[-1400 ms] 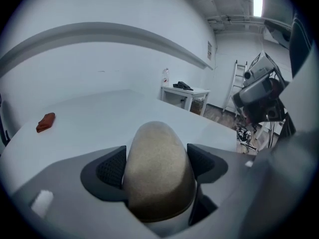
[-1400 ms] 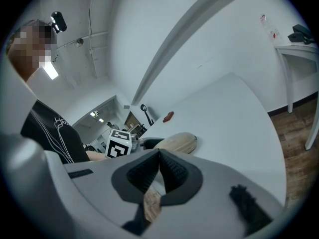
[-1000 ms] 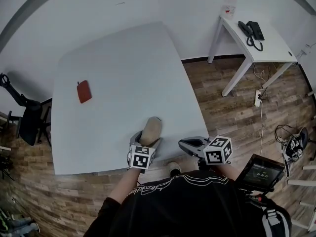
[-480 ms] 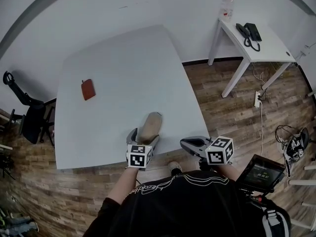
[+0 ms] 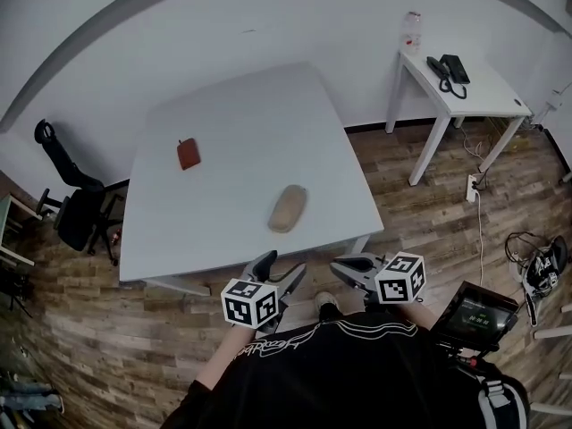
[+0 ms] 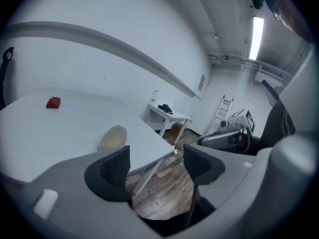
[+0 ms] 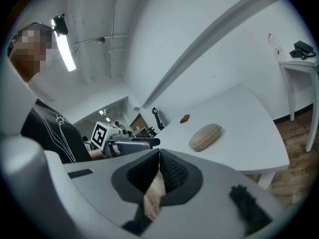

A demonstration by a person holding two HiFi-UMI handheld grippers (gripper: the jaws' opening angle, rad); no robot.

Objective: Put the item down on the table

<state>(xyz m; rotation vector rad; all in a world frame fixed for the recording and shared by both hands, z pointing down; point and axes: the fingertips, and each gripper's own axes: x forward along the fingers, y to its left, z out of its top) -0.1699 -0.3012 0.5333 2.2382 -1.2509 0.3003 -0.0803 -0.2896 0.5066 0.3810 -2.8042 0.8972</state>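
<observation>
Your item point(image 5: 288, 208): tan, oblong case with rounded ends. Lies flat on white surface point(image 5: 223, 141), near front edge, long axis slightly angled.

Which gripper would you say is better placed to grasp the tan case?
Left: the left gripper faces the tan case with empty jaws apart, now closing; the right gripper is shut.

Case point(image 5: 288, 208) on the surface point(image 5: 234, 119), near its front right edge. Pouch point(image 5: 188, 154) farther back and left, well apart. Chair point(image 5: 76, 214) left of the surface. Smaller surface point(image 5: 487, 94) back right, carrying a phone point(image 5: 450, 67); bottle point(image 5: 411, 32) at its far corner.
</observation>
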